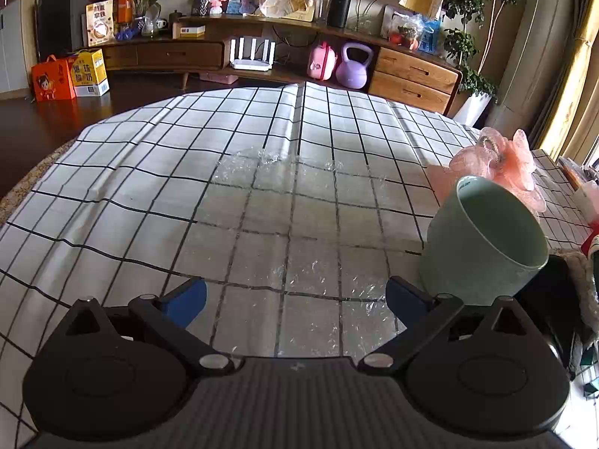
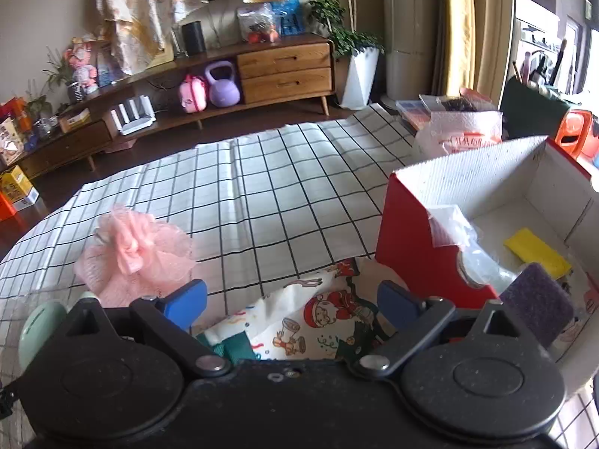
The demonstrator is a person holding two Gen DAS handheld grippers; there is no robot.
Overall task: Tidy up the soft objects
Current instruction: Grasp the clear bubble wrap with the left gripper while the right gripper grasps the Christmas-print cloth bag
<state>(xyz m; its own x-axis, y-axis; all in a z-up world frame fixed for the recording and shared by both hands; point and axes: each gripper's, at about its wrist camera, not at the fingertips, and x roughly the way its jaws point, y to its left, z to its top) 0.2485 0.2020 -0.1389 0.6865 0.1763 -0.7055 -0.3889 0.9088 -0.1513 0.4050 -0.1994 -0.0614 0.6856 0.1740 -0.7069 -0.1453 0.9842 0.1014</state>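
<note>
A: What does the left wrist camera show?

B: The left claw is spread wide and has hold of nothing. Its blue fingertips hover over a tabletop covered in a white cloth with a black grid. A sheet of clear crinkled plastic film lies flat on the cloth, reaching under the gap between the tips. A pale green cup stands just right of the right fingertip. Behind the cup, further off and to the right, sits a pink mesh bath pouf.

A: And the right wrist camera?

B: The right claw is also wide apart and empty. Directly beneath it, between the two fingertips, lies a soft cloth printed with Santa figures, crumpled at the near edge of the tabletop. I cannot tell whether the tips touch it. The pink pouf rests on the grid cloth just beyond the left fingertip, ahead and to the left. The green cup shows at the far left edge.

A: Anything on the right?

B: A red and white cardboard box stands open just beside the right fingertip. Inside it are a yellow cloth, a purple scouring pad and some clear plastic wrap.
</note>
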